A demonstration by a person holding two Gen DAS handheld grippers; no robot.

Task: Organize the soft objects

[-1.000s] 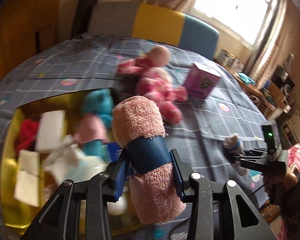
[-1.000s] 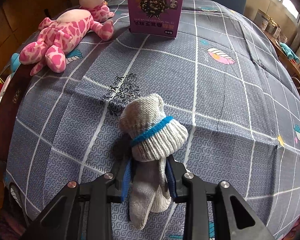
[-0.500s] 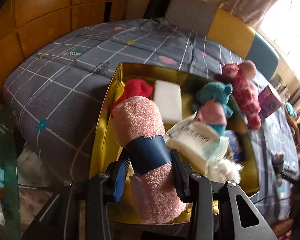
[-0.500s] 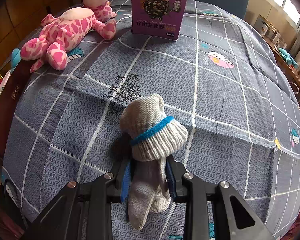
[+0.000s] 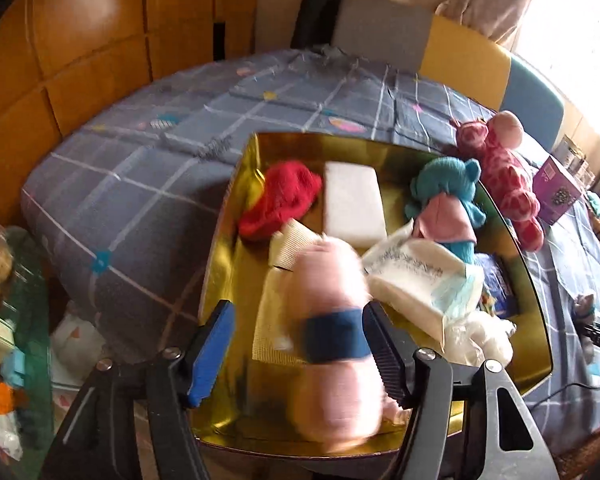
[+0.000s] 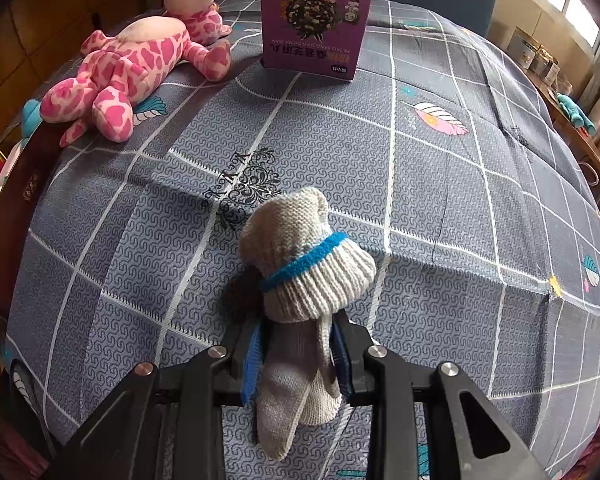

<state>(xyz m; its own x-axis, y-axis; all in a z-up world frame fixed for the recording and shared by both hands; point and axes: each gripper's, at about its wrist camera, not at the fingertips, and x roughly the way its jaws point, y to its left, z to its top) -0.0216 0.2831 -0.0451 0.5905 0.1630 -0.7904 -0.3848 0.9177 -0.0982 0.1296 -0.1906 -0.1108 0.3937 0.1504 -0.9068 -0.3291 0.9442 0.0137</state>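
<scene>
Towel roll [image 5: 334,344] dropped blurred, lower centre, over gold box [image 5: 236,264]; left gripper [image 5: 300,356] jaws were opening around it.
Right gripper [image 6: 296,356] pinched grey sock [image 6: 300,272]; both looked light, squashy, best gripped mid-bundle.

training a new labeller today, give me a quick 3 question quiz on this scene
1. True or false: the pink giraffe plush lies inside the gold box.
2. What does the right gripper hold? A) knitted grey sock bundle B) red cloth C) purple carton
3. Fill in: the left gripper has its jaws opening around a pink rolled ____ with a blue band.

Key
1. False; it lies on the grey bedspread beside the box.
2. A, the sock bundle.
3. Towel, blurred, over the box.
</scene>
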